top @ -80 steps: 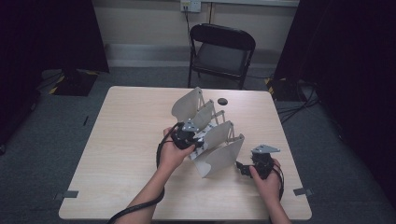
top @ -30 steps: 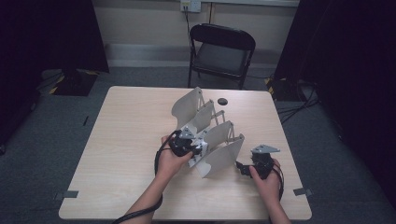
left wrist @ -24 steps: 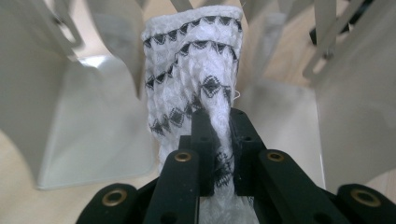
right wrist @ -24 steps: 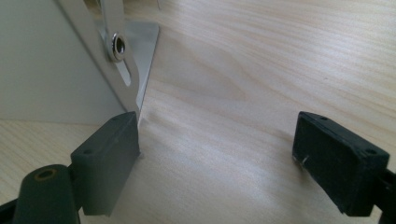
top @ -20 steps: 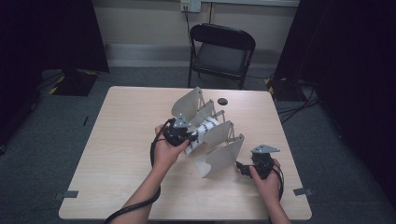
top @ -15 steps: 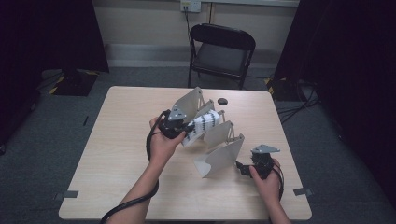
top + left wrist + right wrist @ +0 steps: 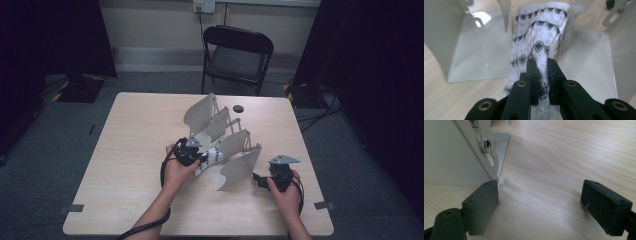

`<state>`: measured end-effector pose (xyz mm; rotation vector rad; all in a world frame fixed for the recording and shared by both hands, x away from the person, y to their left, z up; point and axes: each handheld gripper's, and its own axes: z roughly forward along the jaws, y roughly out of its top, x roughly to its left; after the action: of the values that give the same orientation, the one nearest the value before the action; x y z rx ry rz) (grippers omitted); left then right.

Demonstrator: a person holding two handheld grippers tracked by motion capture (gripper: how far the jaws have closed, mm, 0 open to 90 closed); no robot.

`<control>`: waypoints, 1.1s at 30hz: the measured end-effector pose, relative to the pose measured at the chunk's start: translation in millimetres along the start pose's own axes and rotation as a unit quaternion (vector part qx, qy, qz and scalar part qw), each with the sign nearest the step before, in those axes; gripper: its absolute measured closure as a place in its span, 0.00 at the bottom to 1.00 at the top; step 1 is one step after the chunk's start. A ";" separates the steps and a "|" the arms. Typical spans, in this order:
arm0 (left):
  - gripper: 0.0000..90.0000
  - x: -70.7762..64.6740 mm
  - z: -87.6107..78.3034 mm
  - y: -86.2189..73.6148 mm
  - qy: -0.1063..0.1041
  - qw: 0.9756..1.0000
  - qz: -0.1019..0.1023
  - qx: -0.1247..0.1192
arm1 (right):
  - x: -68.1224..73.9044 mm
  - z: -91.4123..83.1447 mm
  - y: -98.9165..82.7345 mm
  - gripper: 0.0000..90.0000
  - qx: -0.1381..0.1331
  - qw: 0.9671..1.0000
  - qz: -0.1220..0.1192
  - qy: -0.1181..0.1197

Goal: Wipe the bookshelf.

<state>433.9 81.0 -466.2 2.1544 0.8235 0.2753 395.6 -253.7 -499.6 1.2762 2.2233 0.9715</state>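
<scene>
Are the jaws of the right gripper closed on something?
No, the right gripper has its jaws wide apart, with bare wooden table between them.

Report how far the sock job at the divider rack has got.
Done: the left gripper has its jaws shut on the patterned sock. In hand: the sock hangs between two panels of the white rack. Left: letting it go there. The right gripper sits open on the table beside the rack's end.

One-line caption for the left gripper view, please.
Left gripper shut on a white sock with black diamond pattern, held between two panels of a grey folding rack.
</scene>
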 end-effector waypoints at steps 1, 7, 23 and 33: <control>0.92 0.0 0.0 0.0 0.000 1.000 0.000 0.000 | 0.0 0.0 0.0 0.16 0.000 1.000 0.000 0.000; 0.92 -6.8 1.6 -10.3 -0.014 1.000 0.005 0.007 | 0.0 0.0 0.0 0.16 0.000 1.000 0.000 0.000; 0.50 -4.4 -10.2 -7.8 0.010 0.999 -0.004 -0.032 | 0.1 0.0 0.0 0.16 0.000 1.000 0.000 0.000; 0.51 -3.8 21.0 -3.4 -0.003 1.000 -0.006 -0.006 | 0.0 0.0 0.0 0.16 0.000 1.000 0.000 0.000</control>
<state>438.8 67.5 -482.3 2.1382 0.8279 0.2665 395.6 -253.6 -499.6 1.2759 2.2233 0.9712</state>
